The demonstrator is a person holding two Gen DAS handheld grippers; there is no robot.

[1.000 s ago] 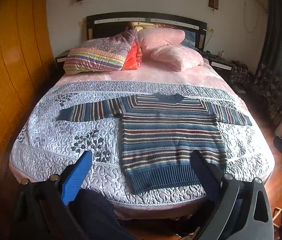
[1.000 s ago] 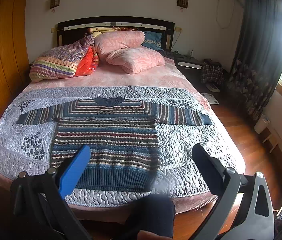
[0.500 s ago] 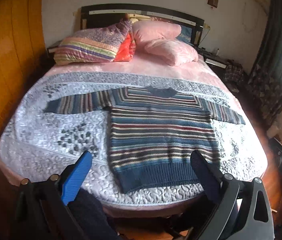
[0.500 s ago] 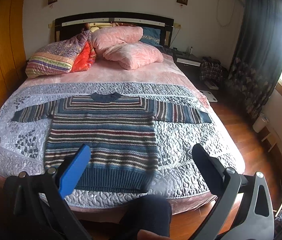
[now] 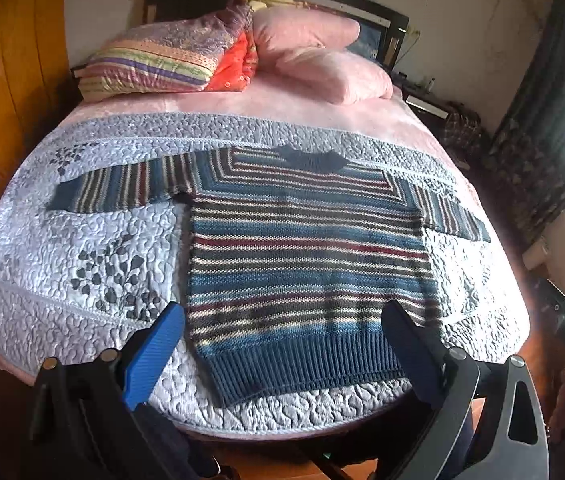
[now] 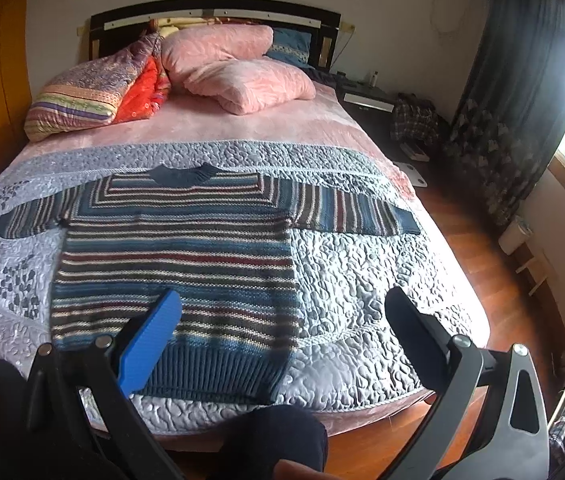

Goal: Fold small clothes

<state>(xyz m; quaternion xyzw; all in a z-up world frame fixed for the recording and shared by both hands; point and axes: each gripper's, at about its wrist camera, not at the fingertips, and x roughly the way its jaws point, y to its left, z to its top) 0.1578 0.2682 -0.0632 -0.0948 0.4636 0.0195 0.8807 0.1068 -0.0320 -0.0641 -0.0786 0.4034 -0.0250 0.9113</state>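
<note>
- A striped knitted sweater [image 5: 306, 256] [image 6: 178, 268] lies flat and face-up on the grey quilted bedspread [image 5: 94, 264] [image 6: 362, 280], both sleeves spread straight out to the sides and its dark blue collar pointing toward the headboard.
- Its ribbed dark blue hem sits close to the foot edge of the bedspread, the end nearest the cameras.
- The sweater's stripes run in blue, dark red, cream and grey; no part of it is folded over.
- The left gripper [image 5: 282, 350] hovers above the hem of the sweater, jaws spread wide with nothing between them; one finger is blue, the other dark.
- The right gripper [image 6: 282, 340] hangs over the hem corner on the sweater's window side, also wide apart and empty, not touching the knit.
- A dark-clothed knee or leg of the person [image 6: 274, 436] shows just below the foot of the bedspread, in front of the sweater's hem.
- Beyond the sweater's collar, a pink sheet [image 6: 250, 124] covers the head half of the bed.
- Further past the collar, two pink pillows [image 5: 322, 56] [image 6: 242, 68] and a striped multicoloured cushion [image 5: 162, 60] [image 6: 86, 96] lean near the dark headboard [image 6: 214, 12].
- To the sweater's window side, a wooden floor [image 6: 478, 240] and dark patterned curtains [image 6: 510, 92] are seen.
</note>
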